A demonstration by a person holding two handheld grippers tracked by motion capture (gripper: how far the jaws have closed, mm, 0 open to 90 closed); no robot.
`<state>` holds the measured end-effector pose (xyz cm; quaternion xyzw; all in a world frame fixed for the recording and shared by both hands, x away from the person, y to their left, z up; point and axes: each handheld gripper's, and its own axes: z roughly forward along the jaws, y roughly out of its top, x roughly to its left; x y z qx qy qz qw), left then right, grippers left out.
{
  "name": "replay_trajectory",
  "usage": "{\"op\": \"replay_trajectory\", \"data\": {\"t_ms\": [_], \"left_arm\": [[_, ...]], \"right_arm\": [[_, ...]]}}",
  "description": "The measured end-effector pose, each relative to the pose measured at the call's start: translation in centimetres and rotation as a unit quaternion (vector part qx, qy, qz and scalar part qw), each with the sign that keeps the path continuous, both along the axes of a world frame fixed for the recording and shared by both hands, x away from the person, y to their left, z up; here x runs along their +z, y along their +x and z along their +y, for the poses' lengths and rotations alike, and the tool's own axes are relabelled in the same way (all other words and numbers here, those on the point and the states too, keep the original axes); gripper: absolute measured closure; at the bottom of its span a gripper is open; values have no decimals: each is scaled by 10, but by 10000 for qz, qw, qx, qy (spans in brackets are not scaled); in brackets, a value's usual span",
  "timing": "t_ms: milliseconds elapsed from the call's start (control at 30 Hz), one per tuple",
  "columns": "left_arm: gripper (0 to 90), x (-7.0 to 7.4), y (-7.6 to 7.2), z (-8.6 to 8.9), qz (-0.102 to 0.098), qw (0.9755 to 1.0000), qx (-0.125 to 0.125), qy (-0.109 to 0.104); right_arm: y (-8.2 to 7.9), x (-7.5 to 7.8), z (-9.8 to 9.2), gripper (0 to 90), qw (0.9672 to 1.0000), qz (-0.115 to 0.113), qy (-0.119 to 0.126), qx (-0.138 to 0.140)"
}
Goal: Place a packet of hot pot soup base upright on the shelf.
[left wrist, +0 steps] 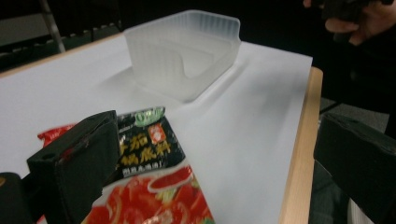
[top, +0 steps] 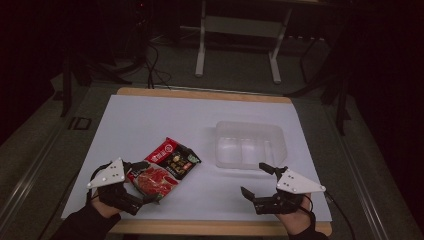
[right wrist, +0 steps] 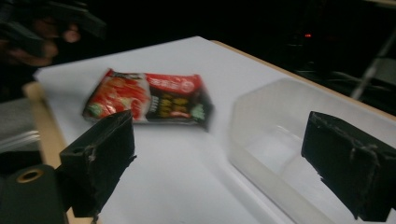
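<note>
A red and black food packet (top: 165, 167) lies flat on the white sheet (top: 150, 120), left of centre. My left gripper (top: 146, 181) is open, its jaws standing either side of the packet's near red end. In the left gripper view the packet (left wrist: 154, 186) lies between the jaws, close against the left one, and the gripper (left wrist: 217, 126) holds nothing. To the right stands a clear plastic container (top: 248, 145), empty. My right gripper (top: 254, 179) is open just in front of it, with nothing between its fingers. The right gripper view shows the gripper (right wrist: 223, 121), the packet (right wrist: 149, 98) and the container (right wrist: 303, 154).
The sheet covers a wooden table whose front edge (top: 215, 227) runs just before both hands. A metal stand (top: 240, 40) and cables sit on the dark floor beyond. In the left gripper view the container (left wrist: 184, 53) stands ahead and the other hand (left wrist: 359, 21) is at the upper right.
</note>
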<state>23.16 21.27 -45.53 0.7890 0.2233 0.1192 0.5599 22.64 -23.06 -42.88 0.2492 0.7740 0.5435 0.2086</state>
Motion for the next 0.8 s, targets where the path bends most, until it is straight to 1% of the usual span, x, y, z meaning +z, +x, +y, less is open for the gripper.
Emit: {"op": "replay_trajectory", "data": {"t_ms": [33,67,100,167,233,300,333,367,400,433,467,500,533,567,633,667,733,767,800], "left_arm": [[9,2,1,-1,-8,10000,30,-14],[9,3,3,0,-18,10000,23,-45],[9,4,5,0,-1,9999,25,-103],[9,5,11,2,24,9999,83,-136],[9,7,17,3,44,9999,154,-31],[9,8,22,2,67,9998,176,10],[9,9,24,2,59,9998,190,67],[9,9,24,2,59,9998,190,67],[8,11,31,1,70,9995,259,154],[9,12,35,0,76,9996,237,158],[9,13,38,0,94,9995,248,156],[9,14,41,-1,98,9993,313,205],[9,14,45,-2,130,9993,278,208],[12,14,50,-3,141,9991,340,228],[29,13,57,-4,194,9989,335,254],[33,13,57,-4,194,9989,335,254],[41,10,66,-6,237,9984,410,305],[41,10,69,-7,270,9982,411,334],[39,9,72,-7,365,9983,328,329]], "right_arm": [[0,0,1,96,10000,-36,-37,25],[-1,1,2,97,9999,-9,-75,67],[-1,2,3,97,10000,-31,-77,41],[-2,4,6,97,9998,6,-104,160],[-4,5,9,97,9997,28,-90,230],[-6,7,11,97,9997,20,-49,246],[-6,7,10,112,9996,27,-36,270],[-6,7,10,112,9996,27,-36,270],[-5,9,9,135,9996,93,29,261],[-5,10,8,135,9996,129,26,260],[-5,10,8,135,9997,133,17,201],[-5,11,8,145,9997,143,27,197],[-5,11,8,149,9996,196,15,216],[-5,11,8,150,9996,182,-3,195],[-6,12,8,151,9997,166,-28,190],[-7,12,8,156,9997,144,-13,194],[-7,13,8,178,9997,147,-12,197],[-8,14,8,179,9997,144,-13,193],[-8,14,7,180,9997,145,-4,186]]}}
